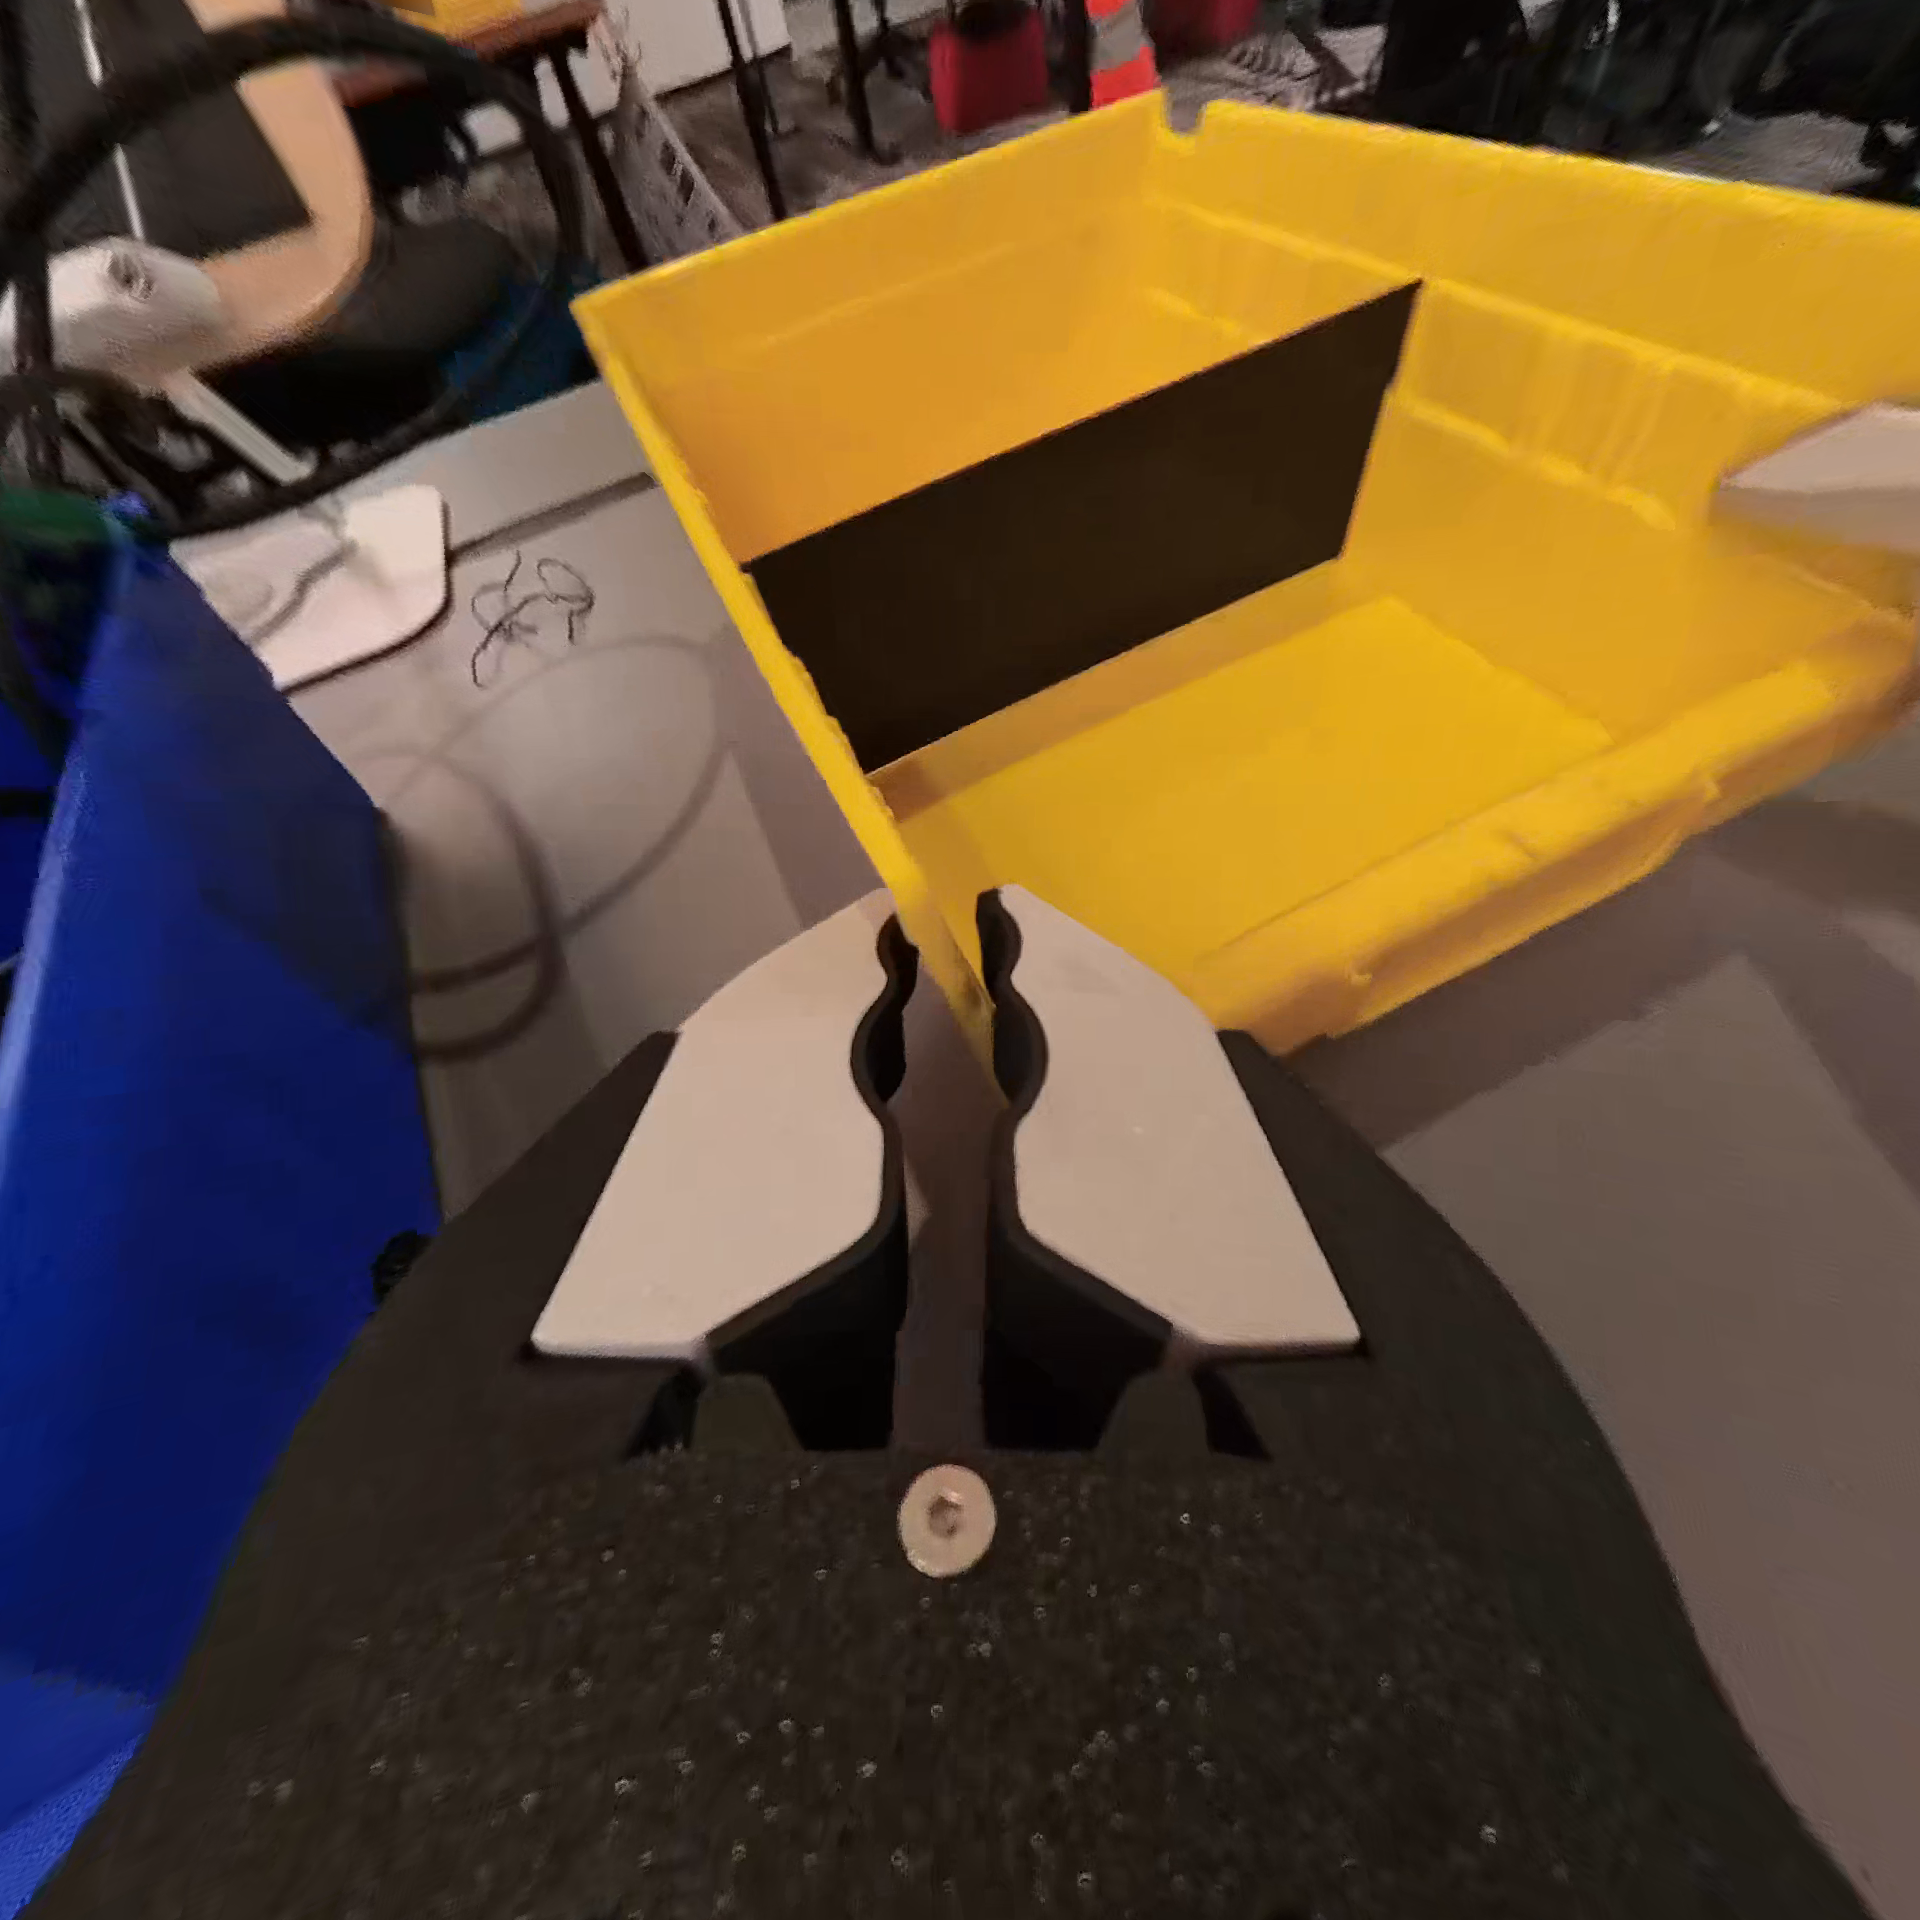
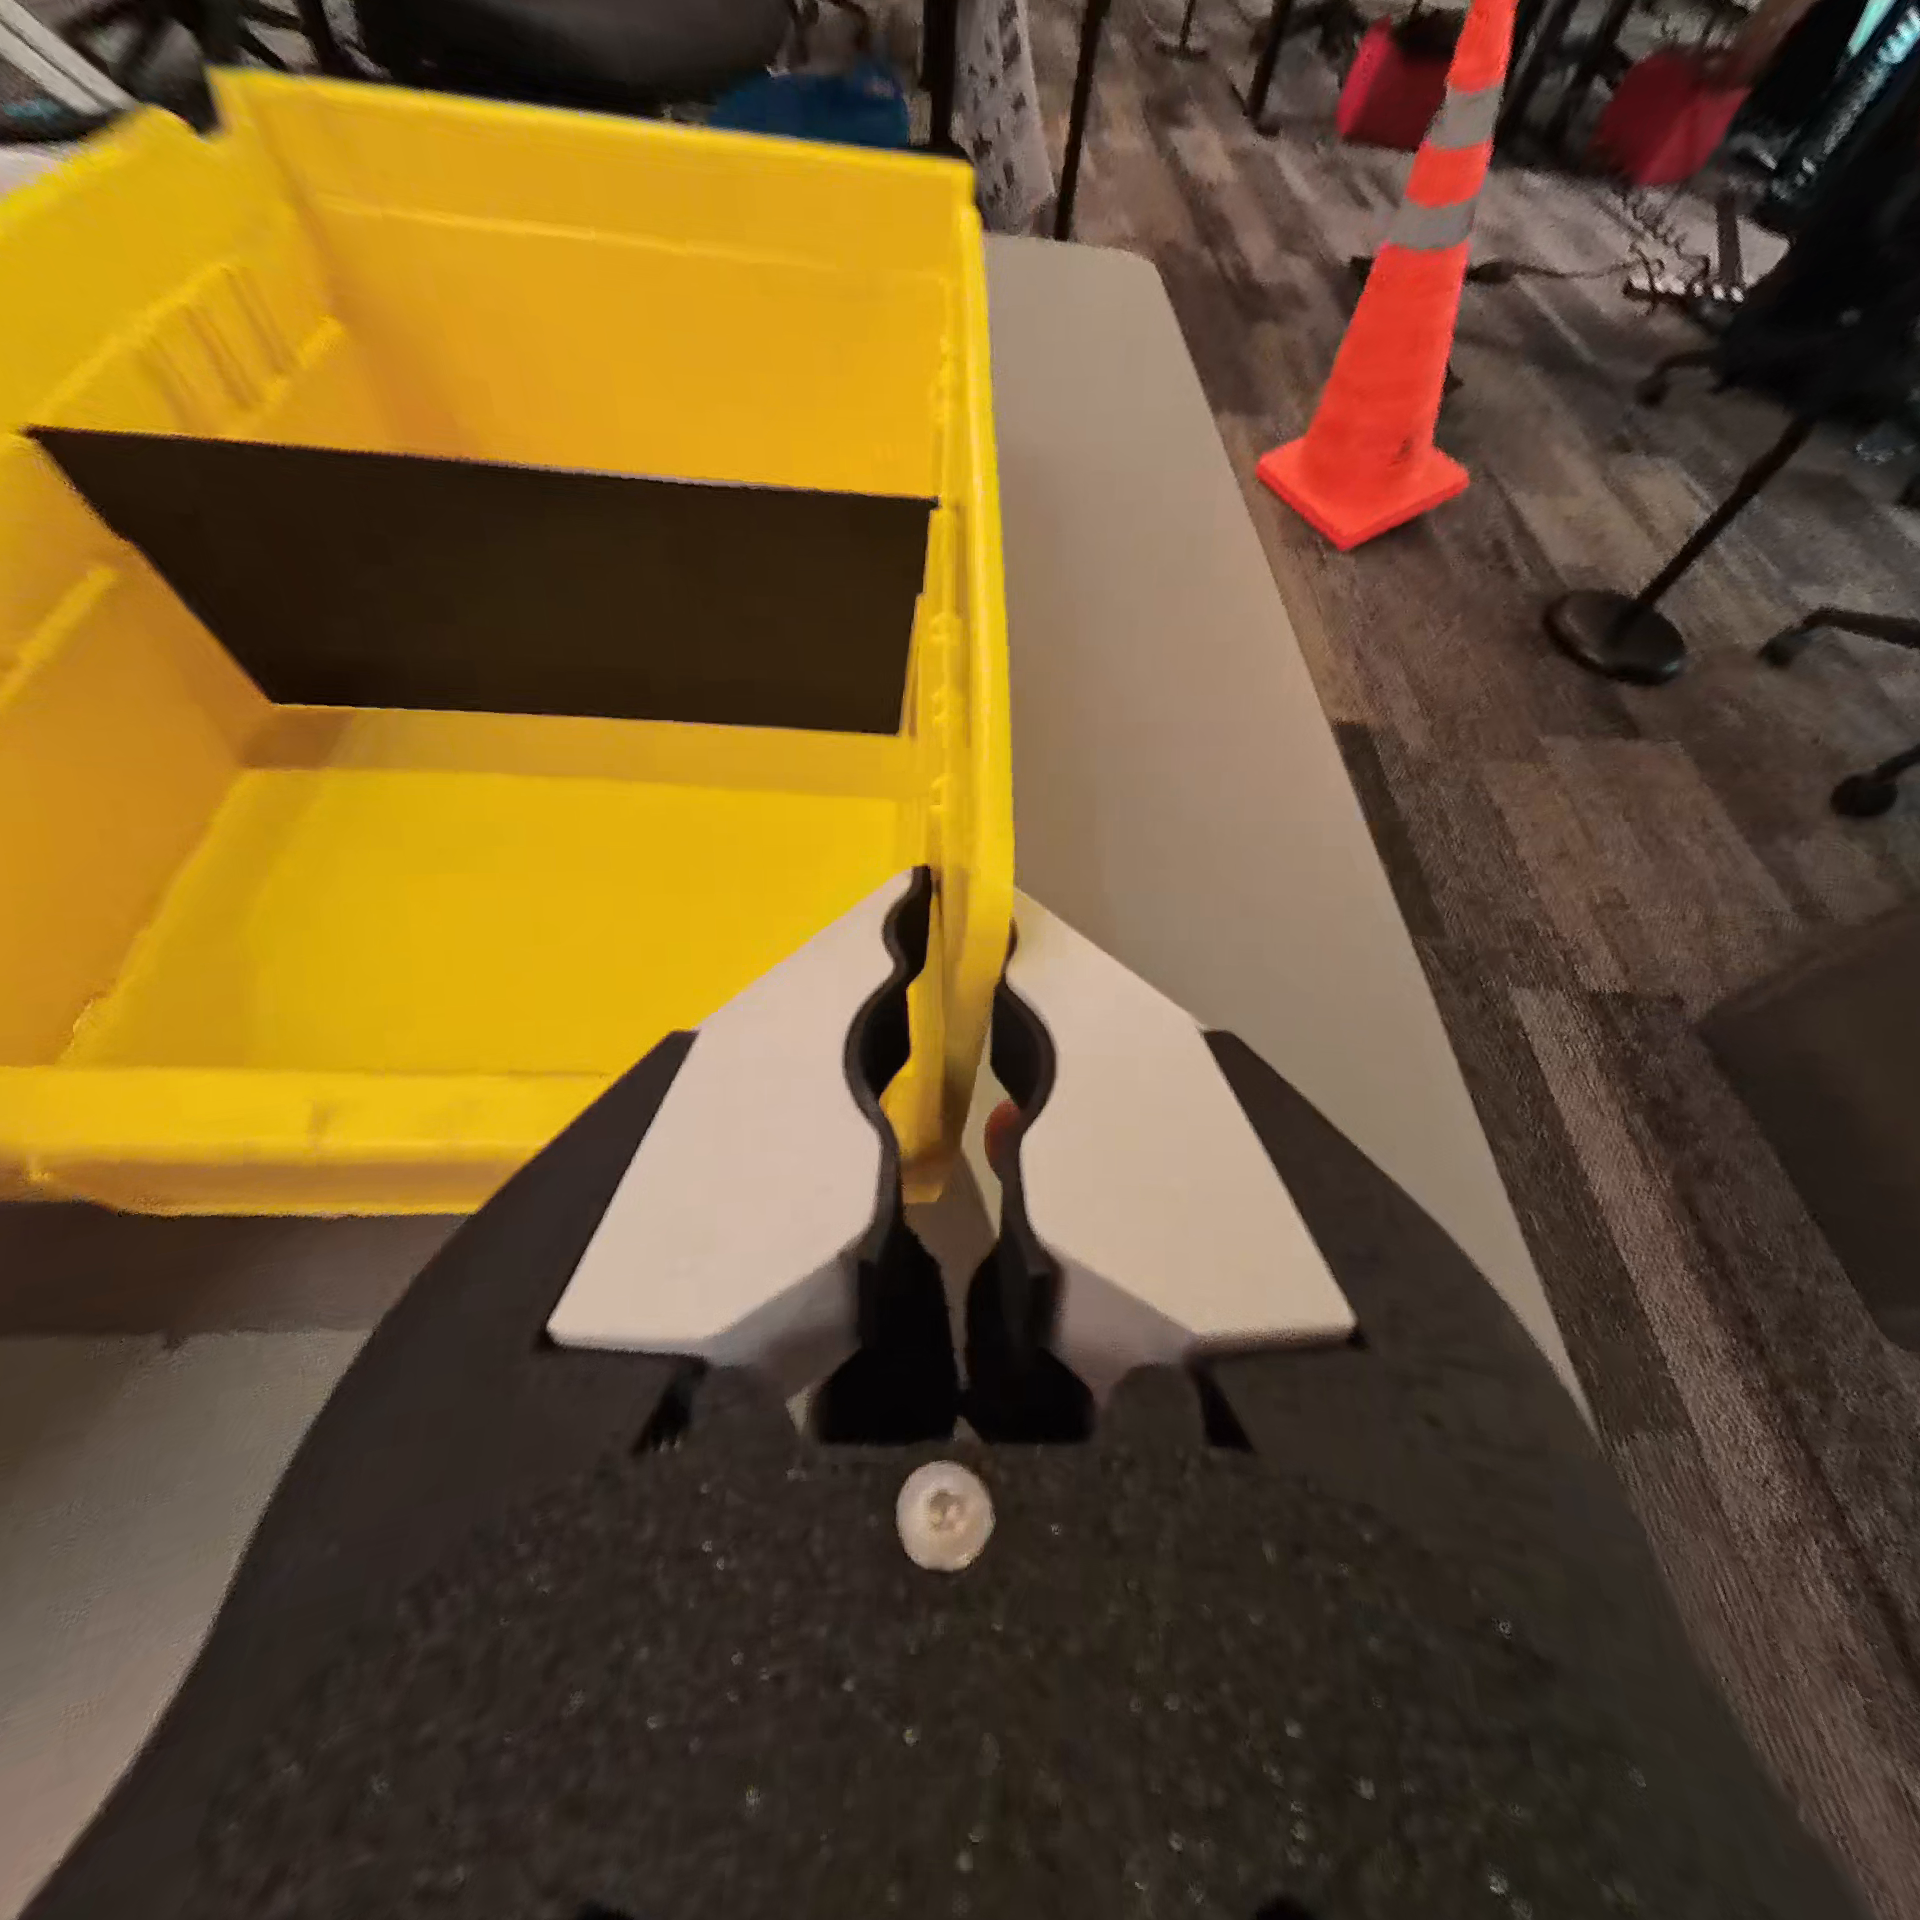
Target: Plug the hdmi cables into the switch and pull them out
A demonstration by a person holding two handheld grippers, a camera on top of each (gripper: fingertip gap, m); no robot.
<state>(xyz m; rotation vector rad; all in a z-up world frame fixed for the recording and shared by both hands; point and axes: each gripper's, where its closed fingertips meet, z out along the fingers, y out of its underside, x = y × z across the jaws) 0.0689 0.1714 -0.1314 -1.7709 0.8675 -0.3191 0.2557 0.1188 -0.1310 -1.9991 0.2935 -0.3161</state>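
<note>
No words, numbers or brand names can be read anywhere in these pictures. The yellow bin (image 1: pixel 1351 312) has plain walls with no sticker or label on them. The black divider (image 2: pixel 499 592) inside it is blank too. The orange cone (image 2: pixel 1392 343), up at about two o'clock in the right wrist view, has pale bands (just stripes, not writing). Things far off at twelve o'clock are too blurry to read.

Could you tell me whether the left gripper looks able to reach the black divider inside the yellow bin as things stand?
Probably not right away: the left gripper is shut on the yellow bin side wall, so it would have to let go first. Otherwise the black divider stands just ahead with nothing over it.
</note>
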